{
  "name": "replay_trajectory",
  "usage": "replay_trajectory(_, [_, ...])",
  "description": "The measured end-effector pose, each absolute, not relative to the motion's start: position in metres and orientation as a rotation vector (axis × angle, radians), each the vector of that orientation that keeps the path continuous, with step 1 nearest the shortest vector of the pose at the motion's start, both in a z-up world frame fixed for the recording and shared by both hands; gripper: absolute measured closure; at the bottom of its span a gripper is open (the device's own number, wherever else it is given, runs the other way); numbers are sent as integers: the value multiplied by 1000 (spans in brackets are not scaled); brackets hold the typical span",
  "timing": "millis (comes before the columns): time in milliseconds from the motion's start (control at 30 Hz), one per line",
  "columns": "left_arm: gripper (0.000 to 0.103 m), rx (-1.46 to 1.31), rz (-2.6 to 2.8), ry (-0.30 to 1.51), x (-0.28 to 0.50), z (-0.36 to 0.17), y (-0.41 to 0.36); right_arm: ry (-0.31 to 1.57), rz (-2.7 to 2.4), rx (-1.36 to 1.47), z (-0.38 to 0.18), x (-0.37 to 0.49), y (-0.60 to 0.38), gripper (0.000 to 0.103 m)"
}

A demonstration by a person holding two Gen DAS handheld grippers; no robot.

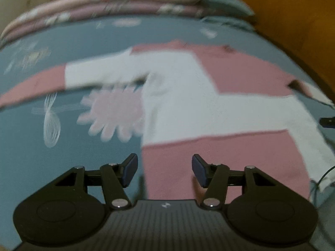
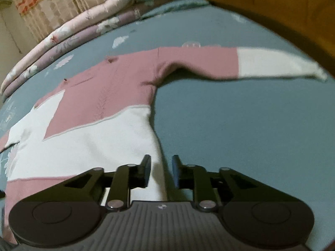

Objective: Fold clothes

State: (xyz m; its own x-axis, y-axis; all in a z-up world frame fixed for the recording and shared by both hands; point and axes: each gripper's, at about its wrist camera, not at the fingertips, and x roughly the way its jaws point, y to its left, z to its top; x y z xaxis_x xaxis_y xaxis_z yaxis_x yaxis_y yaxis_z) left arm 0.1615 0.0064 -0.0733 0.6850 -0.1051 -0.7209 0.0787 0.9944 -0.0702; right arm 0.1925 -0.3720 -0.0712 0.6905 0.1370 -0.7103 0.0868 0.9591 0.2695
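A pink and white colour-block sweater [image 1: 209, 108] lies flat on a teal bedspread [image 1: 73, 167], its left sleeve [image 1: 69, 77] stretched out to the left. My left gripper [image 1: 165, 167] is open above the sweater's lower left hem corner, holding nothing. In the right wrist view the same sweater [image 2: 94, 108] spreads to the left, and its right sleeve [image 2: 240, 64] reaches out to the right with a white cuff end. My right gripper [image 2: 161, 171] is open, its fingers on either side of the sweater's right side edge near the hem.
Folded pink and lilac floral quilts [image 2: 69, 33] are stacked along the far edge of the bed. A wooden headboard [image 2: 282, 6] curves at the upper right. A curtain [image 2: 52, 2] hangs behind. Bare bedspread [image 2: 240, 125] lies right of the sweater.
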Motion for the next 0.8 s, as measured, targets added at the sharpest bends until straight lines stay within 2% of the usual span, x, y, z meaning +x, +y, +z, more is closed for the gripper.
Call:
replay_trajectory(33, [46,-13,-132,795,162,-72,-1,793,53,290,-67,186,-364,70])
replay_trajectory(100, [46,33,-177,798,165,-78,-18,782,100,265,-65,176,-346,66])
replay_trajectory(300, [44,99,-184,882,140,-112,-33,816,134,167,-80,159,-304,64])
replay_trajectory(467, [42,87,-214,920,105,-109,-16,797,156,174,-75,148,-292,62])
replay_trajectory(667, [43,82,-201,831,126,-84,-19,773,182,183,-70,134,-277,53])
replay_trajectory(800, [43,46,-198,879,142,-102,-24,801,244,146,-81,145,-248,52])
